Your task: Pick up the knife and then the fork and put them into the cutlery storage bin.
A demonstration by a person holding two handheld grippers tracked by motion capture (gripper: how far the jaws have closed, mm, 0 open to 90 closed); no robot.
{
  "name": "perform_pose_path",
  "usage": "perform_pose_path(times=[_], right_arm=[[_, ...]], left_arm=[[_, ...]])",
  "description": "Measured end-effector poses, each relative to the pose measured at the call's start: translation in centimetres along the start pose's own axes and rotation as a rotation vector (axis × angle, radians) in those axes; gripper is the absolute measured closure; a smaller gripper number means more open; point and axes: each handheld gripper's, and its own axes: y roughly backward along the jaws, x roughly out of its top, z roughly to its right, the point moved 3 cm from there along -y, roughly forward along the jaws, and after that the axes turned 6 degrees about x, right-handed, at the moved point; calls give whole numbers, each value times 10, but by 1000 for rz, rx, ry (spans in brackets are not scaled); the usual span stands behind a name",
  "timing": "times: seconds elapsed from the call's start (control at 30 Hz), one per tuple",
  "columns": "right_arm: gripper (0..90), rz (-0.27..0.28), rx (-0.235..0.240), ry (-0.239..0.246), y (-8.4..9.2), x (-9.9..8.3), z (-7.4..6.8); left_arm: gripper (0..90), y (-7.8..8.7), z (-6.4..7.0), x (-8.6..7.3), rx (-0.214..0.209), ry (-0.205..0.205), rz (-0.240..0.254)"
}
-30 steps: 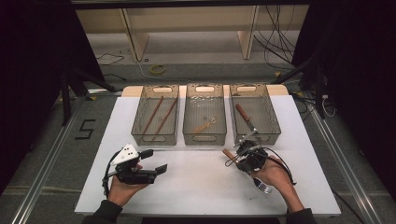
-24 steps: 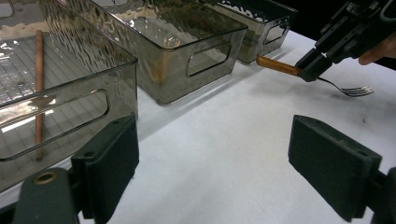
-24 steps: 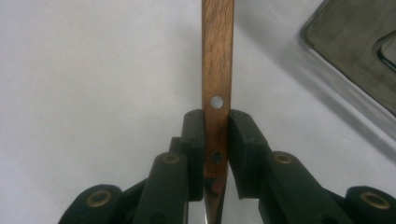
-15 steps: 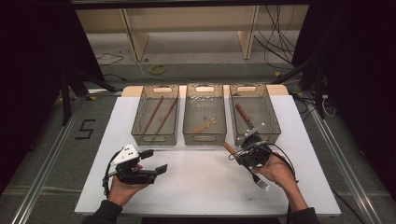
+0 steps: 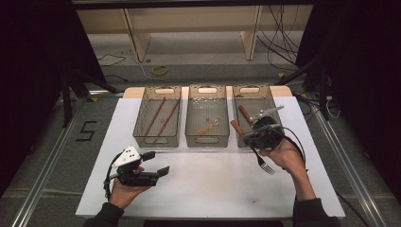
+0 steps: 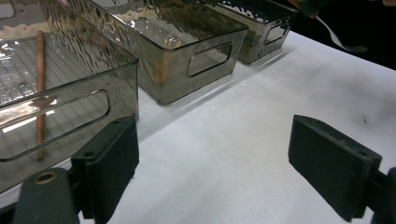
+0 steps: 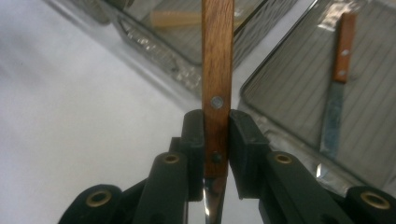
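At the near edge of the white tabletop (image 5: 208, 184), the left gripper (image 5: 153, 163) rests in a hand with its fingers (image 6: 109, 163) spread wide and nothing between them. Farther in, the right gripper (image 5: 253, 132) has its fingers (image 7: 194, 140) clamped on the wooden handle of a fork (image 5: 261, 160), held above the tabletop at the near end of the right bin (image 5: 250, 90), where a wooden-handled knife (image 7: 338, 79) lies. Beyond stand the middle bin (image 5: 207, 90) and left bin (image 5: 158, 91).
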Motion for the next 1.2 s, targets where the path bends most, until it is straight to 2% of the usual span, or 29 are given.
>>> perform_pose_path(times=[0.23,0.73,1.2], right_arm=[[775,39,-32,-9,8,19,13],[775,94,-99,-57,17,44,46],[775,120,-161,-68,19,68,67]], left_arm=[[158,0,0,0,0,1,3],[158,0,0,0,0,0,2],[158,0,0,0,0,1,6]])
